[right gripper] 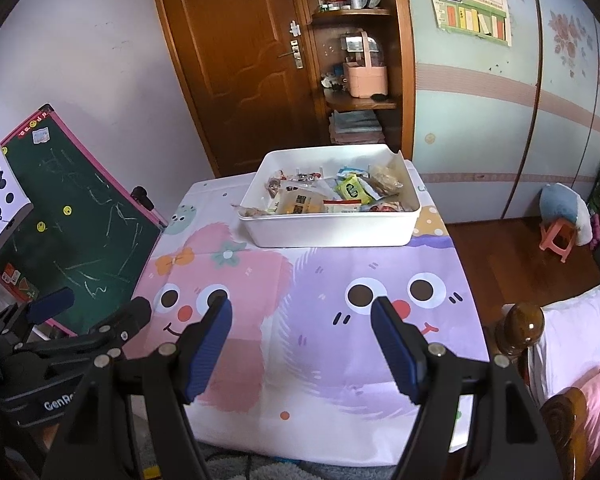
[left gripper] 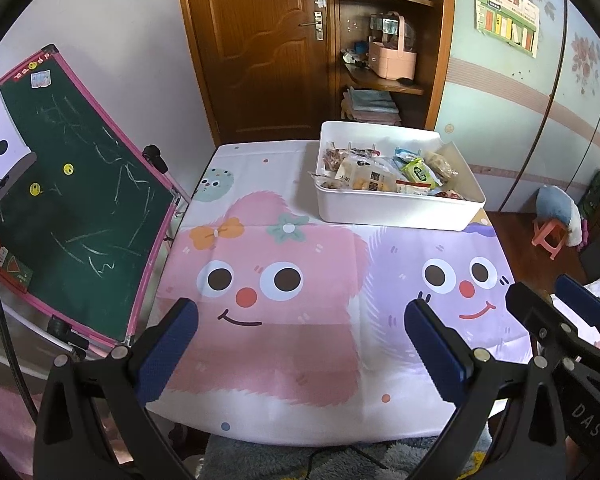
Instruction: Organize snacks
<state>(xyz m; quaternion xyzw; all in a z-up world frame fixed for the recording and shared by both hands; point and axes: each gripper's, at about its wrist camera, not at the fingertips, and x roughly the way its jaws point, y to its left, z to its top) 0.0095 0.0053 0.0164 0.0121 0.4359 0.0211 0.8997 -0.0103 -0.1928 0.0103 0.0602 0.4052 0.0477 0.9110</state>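
A white rectangular bin (left gripper: 396, 210) (right gripper: 332, 232) stands at the far end of the table, full of several wrapped snacks (left gripper: 384, 172) (right gripper: 324, 194), among them a green packet (left gripper: 420, 172) (right gripper: 354, 190). Both grippers hover over the near half of the cartoon tablecloth (left gripper: 300, 344) (right gripper: 320, 360), well short of the bin. My left gripper (left gripper: 300, 312) is open with nothing between its blue pads. My right gripper (right gripper: 302, 306) is open and empty too. It also shows at the right edge of the left wrist view, as right gripper (left gripper: 540, 292). The left gripper (right gripper: 96, 304) appears at the left of the right wrist view.
A green chalkboard (left gripper: 76, 216) (right gripper: 72, 224) with a pink frame leans beside the table's left edge. Behind the table are a wooden door (left gripper: 256, 44) and open shelves (left gripper: 384, 40). A pink stool (right gripper: 556, 240) stands on the floor at right, and a bed with a wooden post (right gripper: 524, 324) is at near right.
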